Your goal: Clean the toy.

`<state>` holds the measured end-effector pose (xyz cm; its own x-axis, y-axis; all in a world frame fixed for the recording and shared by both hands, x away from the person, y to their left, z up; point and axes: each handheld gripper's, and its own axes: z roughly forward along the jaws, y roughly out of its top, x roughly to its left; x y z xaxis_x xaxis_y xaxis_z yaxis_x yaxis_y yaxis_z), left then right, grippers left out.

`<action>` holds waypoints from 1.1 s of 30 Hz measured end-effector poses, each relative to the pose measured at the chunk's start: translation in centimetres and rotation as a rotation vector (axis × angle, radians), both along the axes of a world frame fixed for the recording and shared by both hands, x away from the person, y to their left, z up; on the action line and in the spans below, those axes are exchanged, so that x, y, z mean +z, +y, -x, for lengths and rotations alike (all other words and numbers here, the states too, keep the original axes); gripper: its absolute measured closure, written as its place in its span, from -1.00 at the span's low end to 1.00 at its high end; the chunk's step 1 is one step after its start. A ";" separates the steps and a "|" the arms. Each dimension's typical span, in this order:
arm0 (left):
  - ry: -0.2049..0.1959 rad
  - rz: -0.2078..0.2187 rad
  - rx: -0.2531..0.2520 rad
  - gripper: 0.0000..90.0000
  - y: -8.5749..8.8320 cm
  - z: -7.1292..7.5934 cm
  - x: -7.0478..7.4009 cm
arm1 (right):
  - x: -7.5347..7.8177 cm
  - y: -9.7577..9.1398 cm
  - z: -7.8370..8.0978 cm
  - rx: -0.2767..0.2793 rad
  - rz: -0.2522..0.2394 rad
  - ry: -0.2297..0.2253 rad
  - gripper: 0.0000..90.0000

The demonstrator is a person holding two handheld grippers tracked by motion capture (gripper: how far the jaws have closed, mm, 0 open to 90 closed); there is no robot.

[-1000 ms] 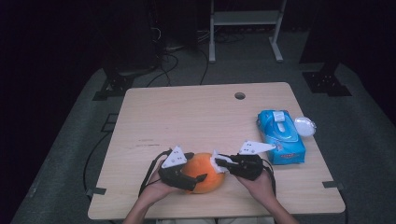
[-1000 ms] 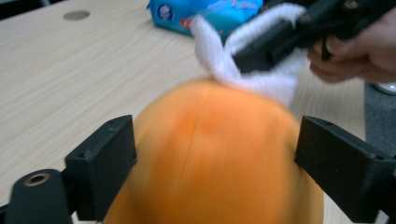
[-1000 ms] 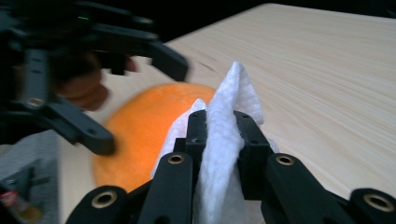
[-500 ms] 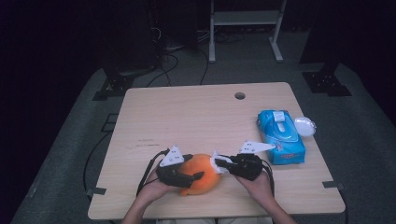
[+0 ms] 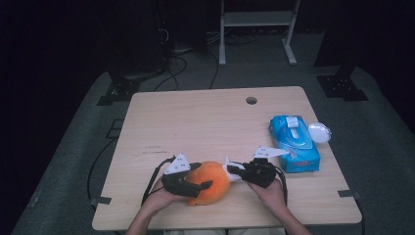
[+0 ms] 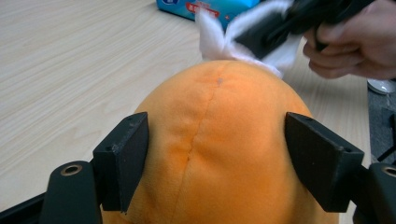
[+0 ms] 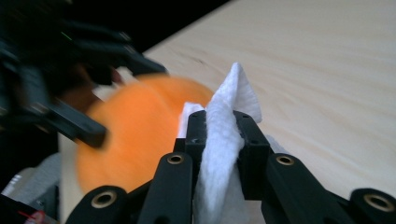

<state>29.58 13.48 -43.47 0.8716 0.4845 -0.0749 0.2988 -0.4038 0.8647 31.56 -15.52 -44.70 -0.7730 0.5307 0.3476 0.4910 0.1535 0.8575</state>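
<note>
An orange plush toy [image 5: 219, 172] lies near the table's front edge. My left gripper [image 5: 203, 182] has it from the left. Its jaws have just been closing, and both pads press into the plush's sides [image 6: 219, 149], the left gripper [image 6: 217, 126] straddling the seam. My right gripper [image 5: 238, 171] comes in from the right, shut on a folded white wipe [image 5: 229, 164]. The wipe [image 7: 231, 93] sticks up between the right gripper's [image 7: 222, 119] pads and touches the top of the plush [image 7: 130, 126]. From the left gripper view, the wipe [image 6: 215, 37] rests on the far side of the plush.
A blue pack of wipes [image 5: 294, 143] lies at the table's right, with a small white round lid [image 5: 319, 132] beside it at the edge. The wooden table [image 5: 205, 122] has a cable hole [image 5: 251, 100] near its far side. Dark floor and stand legs lie beyond.
The left jaws have drawn in against the plush. The right gripper with the wipe has dipped slightly toward the plush. The plush has barely shifted.
</note>
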 end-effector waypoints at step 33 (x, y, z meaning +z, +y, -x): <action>-0.103 0.000 0.050 -0.63 -2.6 0.7 1.0 | 0.6 0.0 0.2 0.011 -0.049 0.023 0.71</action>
<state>28.83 10.85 -42.45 0.8493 0.5278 0.0139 0.2278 -0.3901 0.8921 31.40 -15.48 -44.11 -0.7700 0.5042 0.3911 0.5094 0.1167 0.8526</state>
